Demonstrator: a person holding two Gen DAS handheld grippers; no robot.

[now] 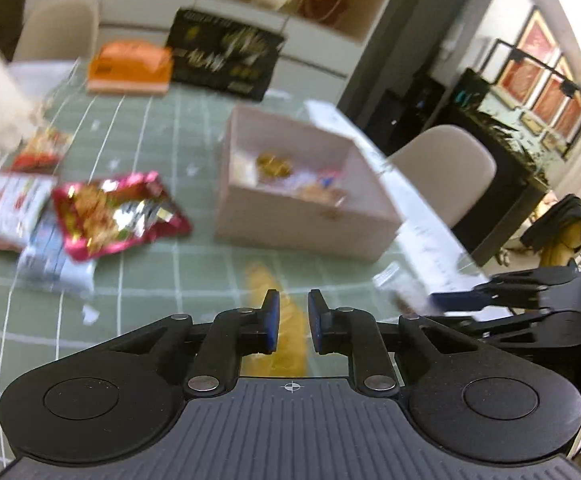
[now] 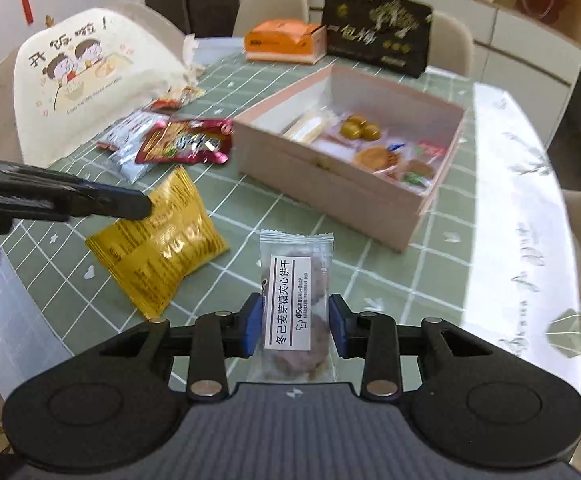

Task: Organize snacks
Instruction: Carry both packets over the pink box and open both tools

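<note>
My right gripper (image 2: 295, 328) has a clear-wrapped biscuit packet (image 2: 296, 300) between its blue pads, one pad at each long edge of the wrapper. I cannot tell whether the pads are already pressing on it or only framing it; the packet seems to lie flat on the green checked tablecloth (image 2: 442, 264), so I judge this as the start of a pick, not a carry. I take it across its narrow width because the wrapper is flat and slippery, and the side seams give the pads something to bite.

The pink box (image 2: 330, 184) stands just ahead with its lid open, already holding small wrapped snacks, so it is the natural place for this packet. It sits near enough that the move should be a short lift and reach over the front wall.

My left gripper (image 1: 293, 322) hovers above the yellow snack bag (image 2: 158, 240), its jaws parted by a narrow gap with nothing between them. In the right wrist view its finger tip overlaps the bag's upper edge, though I cannot say it touches. I judge it is lining up on that bag as the next one to go in.

The red foil packet (image 2: 186, 142) and the pale blue-grey packets (image 2: 126, 152) lie in a loose overlapping heap further left, near the white printed bag (image 2: 90, 76), waiting their turn.
</note>
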